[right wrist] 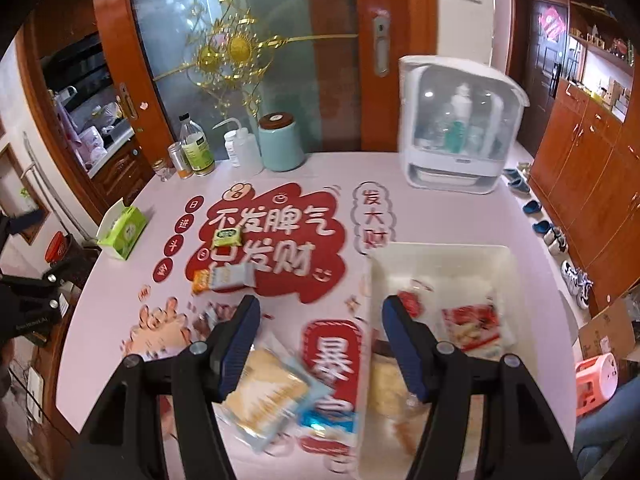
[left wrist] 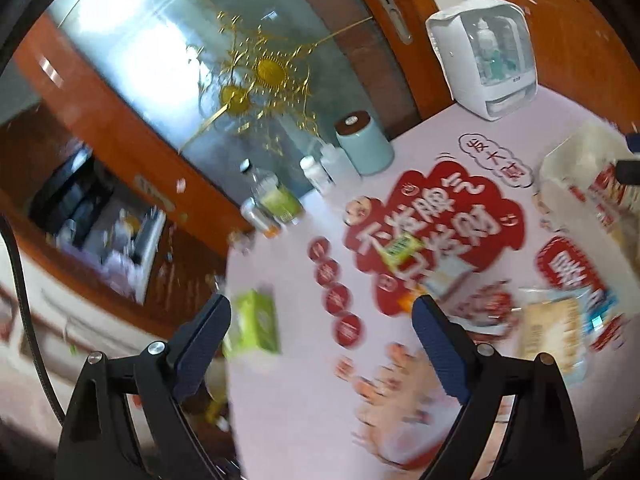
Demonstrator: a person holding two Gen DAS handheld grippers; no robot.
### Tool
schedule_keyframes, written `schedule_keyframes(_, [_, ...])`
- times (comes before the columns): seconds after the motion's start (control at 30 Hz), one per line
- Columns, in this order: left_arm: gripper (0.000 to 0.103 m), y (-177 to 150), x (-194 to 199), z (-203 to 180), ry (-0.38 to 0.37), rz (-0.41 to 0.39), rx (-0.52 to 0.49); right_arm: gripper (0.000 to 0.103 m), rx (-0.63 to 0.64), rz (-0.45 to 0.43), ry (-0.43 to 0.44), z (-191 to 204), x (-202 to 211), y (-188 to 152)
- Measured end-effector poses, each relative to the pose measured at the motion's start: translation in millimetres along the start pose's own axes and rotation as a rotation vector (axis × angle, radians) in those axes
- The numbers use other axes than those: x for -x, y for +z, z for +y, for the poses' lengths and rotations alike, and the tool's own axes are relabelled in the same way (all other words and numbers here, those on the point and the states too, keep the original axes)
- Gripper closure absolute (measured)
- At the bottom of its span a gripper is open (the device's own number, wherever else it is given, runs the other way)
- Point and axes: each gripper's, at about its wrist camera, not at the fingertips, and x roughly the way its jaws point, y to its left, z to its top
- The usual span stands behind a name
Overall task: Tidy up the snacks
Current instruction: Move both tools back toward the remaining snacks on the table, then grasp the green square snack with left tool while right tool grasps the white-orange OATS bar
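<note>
A translucent white bin point(right wrist: 436, 256) stands on the table at the right and holds a red snack packet point(right wrist: 474, 326) and a pale packet point(right wrist: 386, 390). My right gripper point(right wrist: 318, 308) is open and empty above the bin's left wall. A beige cracker packet point(right wrist: 266, 396) lies just left of the bin, under the left finger. A green packet point(right wrist: 227, 237), a white packet point(right wrist: 234, 277) and an orange packet point(right wrist: 201, 280) lie mid-table. My left gripper point(left wrist: 322, 308) is open and empty over the table's left part; the view is blurred. The bin point(left wrist: 576, 168) shows at its right.
A green tissue box point(right wrist: 122, 232) sits at the table's left edge. Bottles point(right wrist: 196, 148), a teal canister point(right wrist: 280, 142) and a white steriliser point(right wrist: 456, 128) stand along the back. The left gripper's body point(right wrist: 28, 300) shows at the far left. A glass door is behind.
</note>
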Motion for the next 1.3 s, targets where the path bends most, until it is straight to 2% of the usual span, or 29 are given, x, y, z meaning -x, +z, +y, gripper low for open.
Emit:
schedule_keyframes(0.17, [0.012, 29, -63, 46, -0.053, -0.02, -0.132, 0.039, -0.068, 0.057, 0.001, 48, -42, 41])
schedule_keyframes(0.23, [0.012, 38, -91, 51, -0.073, -0.018, -0.162, 0.039, -0.109, 0.092, 0.006, 63, -62, 55])
schedule_keyframes(0.37, [0.012, 47, -149, 40, -0.187, 0.024, -0.213, 0.039, -0.227, 0.175, 0.033, 82, -110, 69])
schedule_keyframes(0.47, [0.012, 43, -191, 16, -0.259, 0.052, -0.304, 0.039, -0.352, 0.272, 0.044, 88, -158, 64])
schedule_keyframes(0.6, [0.012, 32, -237, -16, -0.285, 0.075, -0.432, 0.039, -0.529, 0.385, 0.044, 89, -224, 40])
schedule_keyframes(0.73, [0.012, 24, -273, -33, -0.338, 0.084, -0.491, 0.039, -0.687, 0.465, 0.083, 90, -268, 11])
schedule_keyframes(0.83, [0.012, 21, -290, -40, -0.359, 0.079, -0.524, 0.039, -0.758, 0.48, 0.102, 94, -288, 1])
schedule_keyframes(1.0, [0.012, 19, -312, -49, -0.411, 0.079, -0.536, 0.038, -0.777, 0.501, 0.09, 108, -314, -2])
schedule_keyframes(1.07, [0.012, 19, -316, -52, -0.435, 0.082, -0.538, 0.046, -0.728, 0.476, 0.041, 119, -317, 5])
schedule_keyframes(1.1, [0.012, 20, -318, -53, -0.449, 0.083, -0.538, 0.057, -0.684, 0.474, 0.021, 125, -319, 9])
schedule_keyframes(1.17, [0.012, 20, -321, -57, -0.478, 0.09, -0.536, 0.058, -0.591, 0.465, -0.018, 136, -321, 16])
schedule_keyframes(1.3, [0.012, 23, -326, -70, -0.552, 0.106, -0.523, 0.06, -0.52, 0.443, -0.027, 137, -319, 17])
